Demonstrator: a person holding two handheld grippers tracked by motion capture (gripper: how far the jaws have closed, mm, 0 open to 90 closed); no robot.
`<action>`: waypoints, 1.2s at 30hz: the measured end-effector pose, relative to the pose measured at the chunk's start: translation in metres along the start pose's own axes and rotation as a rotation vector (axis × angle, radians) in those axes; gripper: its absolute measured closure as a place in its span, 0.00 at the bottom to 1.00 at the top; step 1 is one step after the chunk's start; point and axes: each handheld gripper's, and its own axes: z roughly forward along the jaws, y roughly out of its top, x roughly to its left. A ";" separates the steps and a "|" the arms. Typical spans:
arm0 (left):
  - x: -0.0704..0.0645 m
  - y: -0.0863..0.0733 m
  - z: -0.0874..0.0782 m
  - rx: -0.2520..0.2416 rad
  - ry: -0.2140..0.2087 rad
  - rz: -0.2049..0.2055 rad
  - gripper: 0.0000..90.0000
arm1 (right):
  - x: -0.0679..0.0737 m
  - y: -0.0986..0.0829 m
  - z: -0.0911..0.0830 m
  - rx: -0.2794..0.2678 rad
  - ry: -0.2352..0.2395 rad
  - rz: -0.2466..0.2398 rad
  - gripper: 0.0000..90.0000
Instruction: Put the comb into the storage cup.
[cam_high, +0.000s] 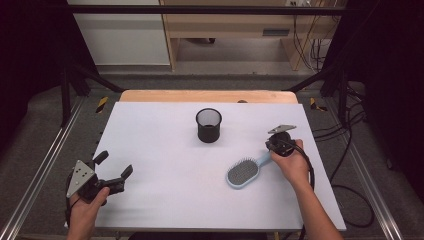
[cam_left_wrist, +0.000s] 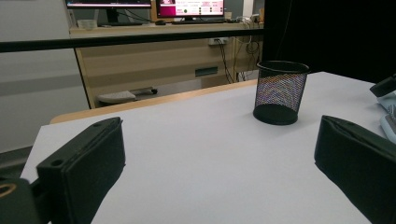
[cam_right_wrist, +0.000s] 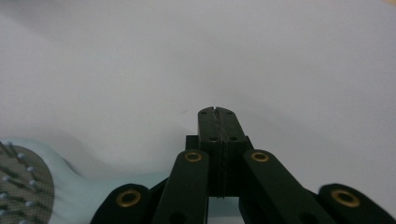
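White tabletop (cam_high: 165, 165): matte, takes up most of the high view, bare wood strip along the far edge.
Floor and frame: grey floor around the table, metal rails down both sides, black curtains left and right.
Wooden bench (cam_left_wrist: 154, 60): past the far edge in the left gripper view, monitors sitting on top.
Left gripper (cam_high: 114, 170): near-left corner of the table, held low in a hand, grey three-cornered plate on top. Jaws spread wide with nothing between them, just bare table showing through the gap in the left gripper view (cam_left_wrist: 219, 154).
Right gripper (cam_high: 276, 145): right side of the table, hand wrapped round it, grey plate tipped up on top. Jaws pressed fully together in the right gripper view (cam_right_wrist: 218, 114), tips over plain white table. Not clamped on anything as far as the frames go; brush handle passes under the linkage rather than between the jaws.
Mesh cup (cam_high: 208, 125): black wire pen pot, upright, empty-looking, centre-back of the table, well apart from both grippers.
Hairbrush (cam_high: 243, 172): light blue, lying flat, bristles up, dark grey pad. Head pointing toward the person, handle angling up-right to just beside the right gripper. Bristle pad at the lower left of the right gripper view (cam_right_wrist: 23, 182).
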 end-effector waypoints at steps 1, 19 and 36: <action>0.000 0.000 0.000 0.001 -0.001 0.001 0.02 | 0.000 -0.001 0.002 0.009 -0.001 -0.004 1.00; -0.002 -0.001 0.002 0.018 -0.012 0.022 0.02 | 0.002 -0.006 -0.003 0.142 -0.023 -0.041 1.00; 0.008 -0.002 -0.003 0.004 0.023 -0.030 0.03 | 0.012 -0.049 -0.036 0.185 0.052 -0.019 1.00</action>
